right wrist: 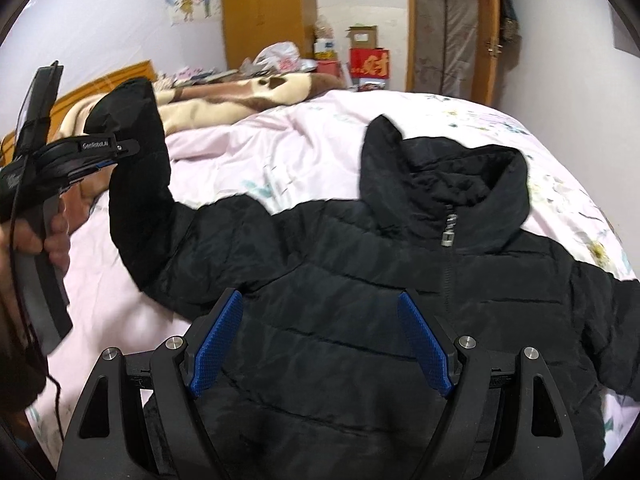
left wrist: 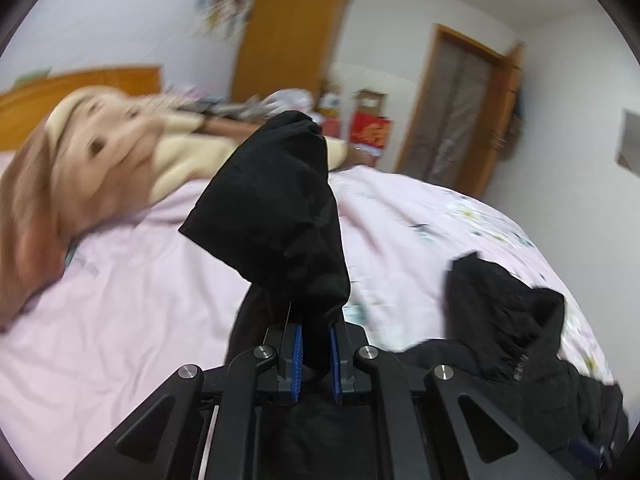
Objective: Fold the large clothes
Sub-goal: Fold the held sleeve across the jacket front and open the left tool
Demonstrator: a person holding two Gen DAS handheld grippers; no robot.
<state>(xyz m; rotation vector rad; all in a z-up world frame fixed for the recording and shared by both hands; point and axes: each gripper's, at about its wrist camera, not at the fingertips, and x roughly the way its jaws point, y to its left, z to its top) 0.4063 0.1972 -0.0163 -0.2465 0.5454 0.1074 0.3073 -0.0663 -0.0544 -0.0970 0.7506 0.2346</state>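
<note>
A black puffer jacket [right wrist: 360,280] lies front up on the pink bed sheet [right wrist: 256,160], zip and collar [right wrist: 452,184] toward the far side. Its sleeve [left wrist: 276,208] is lifted off the bed, and my left gripper [left wrist: 316,344] is shut on the sleeve near the cuff, with the blue pads [left wrist: 297,356] pressing the cloth. In the right wrist view the left gripper [right wrist: 114,152] shows at the left, held by a hand [right wrist: 60,232], with the sleeve [right wrist: 140,168] rising up to it. My right gripper [right wrist: 320,340] hovers open over the jacket's chest, nothing between its fingers.
A tan and cream plush blanket [right wrist: 224,100] lies bunched along the far left of the bed by the wooden headboard [left wrist: 80,88]. Behind the bed stand a wooden wardrobe [right wrist: 264,12], red boxes [right wrist: 370,62] and a door [right wrist: 452,24].
</note>
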